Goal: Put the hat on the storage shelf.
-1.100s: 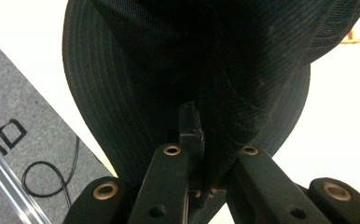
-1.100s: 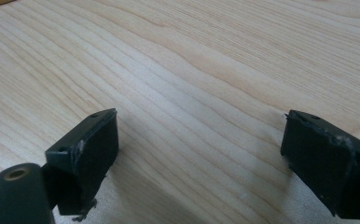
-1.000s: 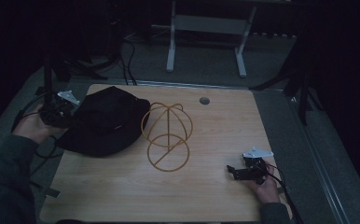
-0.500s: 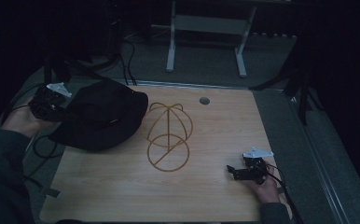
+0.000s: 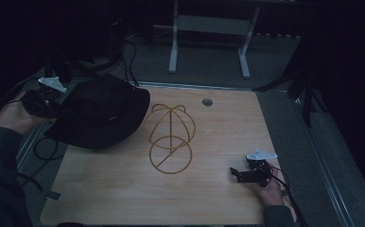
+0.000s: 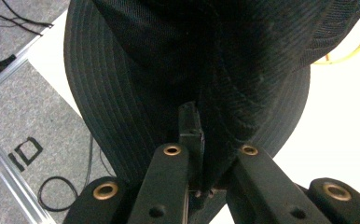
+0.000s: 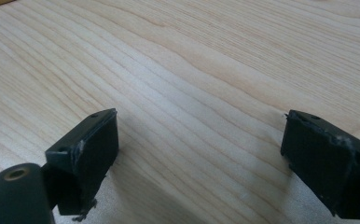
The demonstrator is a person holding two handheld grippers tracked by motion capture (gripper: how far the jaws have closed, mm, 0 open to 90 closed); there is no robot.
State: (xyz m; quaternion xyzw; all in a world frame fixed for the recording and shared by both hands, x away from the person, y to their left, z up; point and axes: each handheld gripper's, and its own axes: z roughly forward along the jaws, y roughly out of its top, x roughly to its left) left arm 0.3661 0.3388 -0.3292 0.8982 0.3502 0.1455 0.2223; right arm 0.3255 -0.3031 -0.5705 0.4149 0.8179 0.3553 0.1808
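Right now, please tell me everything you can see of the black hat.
The black hat is a soft, wide-brimmed one of ribbed, corduroy-like fabric with rows of stitching round the brim. It lies at the wooden table's far left corner, overhanging the edge. The left claw is shut on its brim. The gold wire hat stand lies right beside it.

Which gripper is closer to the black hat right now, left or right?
Left. The left gripper is shut on the brim of the black fabric bucket hat at the table's left edge. The right gripper rests open on the wooden table, well apart from it.
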